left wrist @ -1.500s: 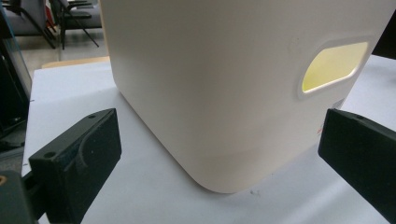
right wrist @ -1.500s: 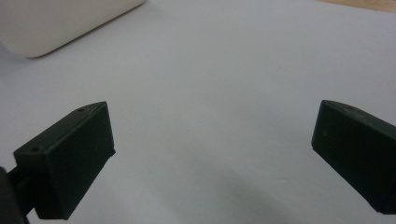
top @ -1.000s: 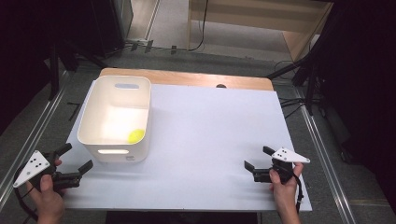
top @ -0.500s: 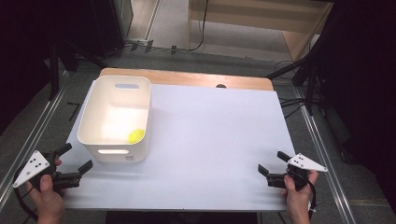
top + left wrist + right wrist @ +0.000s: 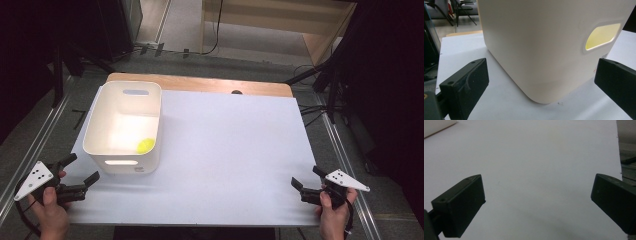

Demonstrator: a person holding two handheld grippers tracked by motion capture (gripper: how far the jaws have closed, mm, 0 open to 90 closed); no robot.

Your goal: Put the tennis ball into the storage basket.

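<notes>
White bin [image 5: 124, 125], long axis running away, sits just ahead of left gripper [image 5: 82, 172]'s spread jaws; right gripper [image 5: 305, 181] gapes over bare worktop [image 5: 230, 150].

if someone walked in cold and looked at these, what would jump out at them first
Most likely the white bin on the left of the white table, with a small yellow-green object lying in its near right corner. Next, the two open grippers at the near corners: the left gripper facing the bin's near corner, the right gripper over bare table.
</notes>
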